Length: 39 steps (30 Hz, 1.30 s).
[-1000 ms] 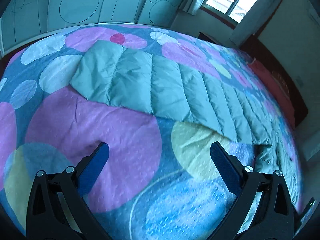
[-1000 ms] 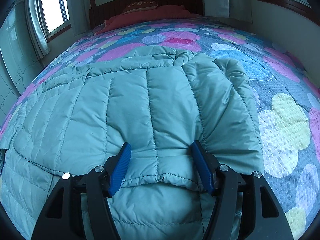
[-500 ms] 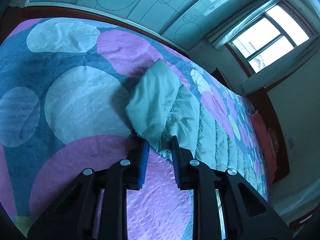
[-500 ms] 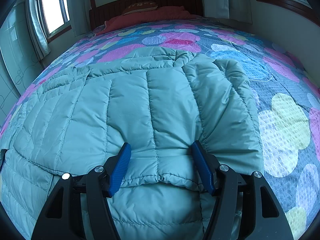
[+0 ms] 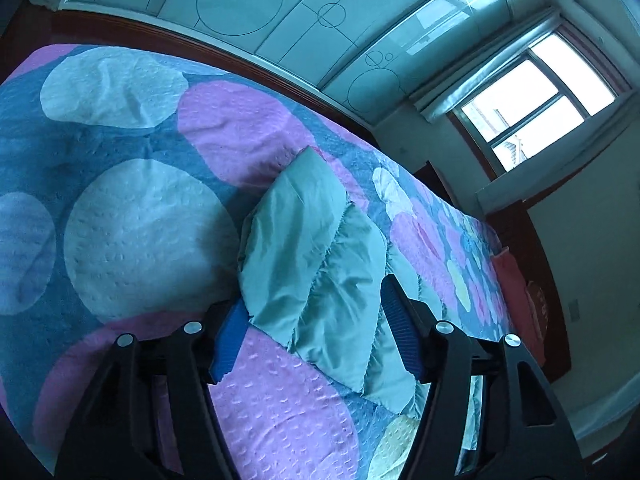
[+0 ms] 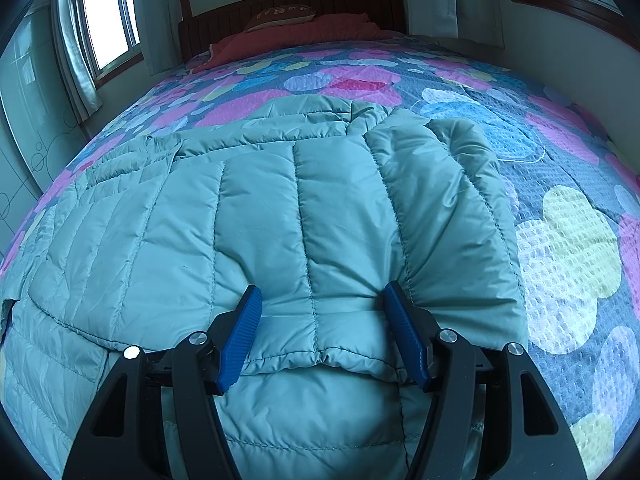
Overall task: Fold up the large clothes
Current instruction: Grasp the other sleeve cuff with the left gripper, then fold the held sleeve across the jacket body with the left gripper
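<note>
Two views. Left wrist: the left hand-held gripper has just been opening, its jaws now loosely astride the sleeve on the bed; close well up the cuff before lifting. Right wrist: the right hand-held gripper stands open, pads pressing down on the jacket, its folded edge between them.

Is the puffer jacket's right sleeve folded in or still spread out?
Folded in: the sleeve lies on top of the jacket body, cuff toward the hem.

Quilted teal down jacket of smooth, faintly shiny cloth, dimpled matt woven bedspread, ribbed blue fingers on matt black plastic, dark polished wooden headboard
</note>
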Tool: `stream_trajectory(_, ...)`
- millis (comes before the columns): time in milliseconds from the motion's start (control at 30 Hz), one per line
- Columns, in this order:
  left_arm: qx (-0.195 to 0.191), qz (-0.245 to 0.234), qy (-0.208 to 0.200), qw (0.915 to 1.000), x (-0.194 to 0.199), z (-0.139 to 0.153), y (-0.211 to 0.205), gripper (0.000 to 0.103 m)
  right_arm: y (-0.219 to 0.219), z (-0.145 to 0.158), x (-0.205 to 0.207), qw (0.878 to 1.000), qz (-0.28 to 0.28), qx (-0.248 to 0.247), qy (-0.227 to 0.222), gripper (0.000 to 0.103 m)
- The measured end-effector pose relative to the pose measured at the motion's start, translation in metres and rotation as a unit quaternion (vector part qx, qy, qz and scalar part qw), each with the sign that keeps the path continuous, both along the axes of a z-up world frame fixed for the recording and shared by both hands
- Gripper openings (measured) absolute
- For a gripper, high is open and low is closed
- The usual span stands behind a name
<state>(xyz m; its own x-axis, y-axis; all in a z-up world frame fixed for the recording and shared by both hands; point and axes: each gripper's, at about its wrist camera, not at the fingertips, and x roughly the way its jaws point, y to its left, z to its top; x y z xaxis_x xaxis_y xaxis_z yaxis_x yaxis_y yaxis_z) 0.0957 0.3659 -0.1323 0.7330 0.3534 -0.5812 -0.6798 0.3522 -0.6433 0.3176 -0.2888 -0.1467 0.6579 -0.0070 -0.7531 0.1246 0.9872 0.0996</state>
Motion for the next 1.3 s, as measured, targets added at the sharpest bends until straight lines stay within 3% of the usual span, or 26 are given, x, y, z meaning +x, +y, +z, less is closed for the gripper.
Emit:
stream_trajectory(67, 0.012, -0.004, 0.015, 0.9998, 0.000, -0.001, -0.005, 0.040, 0.000, 0.000, 0.000, 1.000, 0.000, 0.000, 0.000, 0.063)
stream_trajectory(167, 0.000, -0.009, 0.008, 0.9999, 0.002, -0.006, 0.000, 0.013, 0.000, 0.001, 0.001, 1.000, 0.000, 0.001, -0.001, 0.063)
stream_trajectory(233, 0.013, -0.012, 0.024, 0.9996, 0.007, -0.003, 0.000, 0.008, 0.000, 0.001, 0.000, 1.000, 0.000, 0.001, -0.001, 0.063)
stream_trajectory(333, 0.075, -0.039, 0.041, 0.9956, 0.021, 0.018, -0.018, 0.005, -0.001, 0.001, -0.001, 1.000, 0.000, 0.002, -0.001, 0.063)
stream_trajectory(533, 0.173, -0.142, 0.033, 0.9740, 0.071, 0.066, -0.092, 0.005, -0.001, 0.002, 0.001, 1.000, 0.000, 0.008, -0.004, 0.063)
stream_trajectory(700, 0.228, -0.253, 0.034, 0.9398, 0.121, 0.088, -0.182, 0.005, -0.002, 0.003, 0.001, 1.000, -0.002, 0.015, -0.007, 0.063)
stream_trajectory(867, 0.262, -0.356, 0.044, 0.8960, 0.162, 0.091, -0.278, 0.005, -0.002, 0.002, 0.002, 1.000, -0.004, 0.024, -0.010, 0.063)
stream_trajectory(1133, 0.297, -0.466, 0.057, 0.8316, 0.194, 0.065, -0.410, 0.005, 0.000, 0.000, 0.005, 0.999, -0.006, 0.042, -0.017, 0.063)
stream_trajectory(1300, 0.305, -0.516, 0.091, 0.7954, 0.209, 0.032, -0.462, 0.005, 0.000, -0.001, 0.008, 0.998, -0.006, 0.051, -0.020, 0.063)
